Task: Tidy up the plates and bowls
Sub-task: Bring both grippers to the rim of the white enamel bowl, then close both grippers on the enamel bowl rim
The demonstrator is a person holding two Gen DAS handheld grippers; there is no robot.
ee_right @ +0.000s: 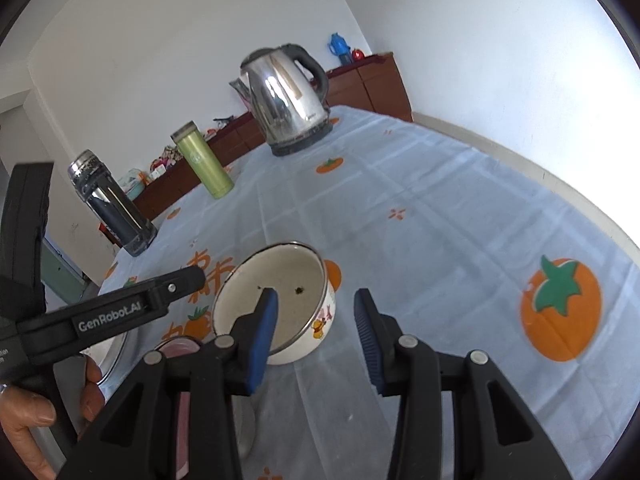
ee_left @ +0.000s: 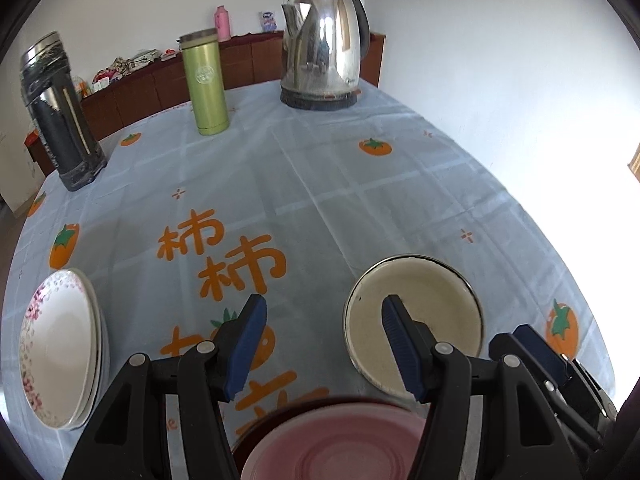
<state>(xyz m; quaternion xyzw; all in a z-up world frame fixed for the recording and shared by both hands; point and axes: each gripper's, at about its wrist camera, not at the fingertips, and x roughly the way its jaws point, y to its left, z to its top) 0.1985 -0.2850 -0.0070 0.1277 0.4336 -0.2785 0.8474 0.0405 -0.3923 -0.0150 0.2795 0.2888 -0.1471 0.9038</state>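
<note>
A cream enamel bowl (ee_left: 416, 320) (ee_right: 280, 292) with cartoon prints stands on the blue persimmon tablecloth (ee_left: 320, 184). My left gripper (ee_left: 324, 340) hangs open above the cloth just left of the bowl, with nothing between its fingers. Below it lies a pink plate (ee_left: 336, 444) (ee_right: 180, 348). A stack of white floral plates (ee_left: 60, 352) sits at the table's left edge. My right gripper (ee_right: 316, 320) is open and close to the bowl's near right side. Its left finger overlaps the bowl in its own view. In the left wrist view, one of its fingers (ee_left: 536, 344) stands apart, right of the rim.
At the back of the table stand a steel kettle (ee_left: 324, 48) (ee_right: 288, 100), a green flask (ee_left: 206, 84) (ee_right: 202, 164) and a steel thermos (ee_left: 60, 112) (ee_right: 112, 208). The table's right edge (ee_right: 560, 188) borders a white wall. A hand (ee_right: 24, 420) holds the left tool's handle.
</note>
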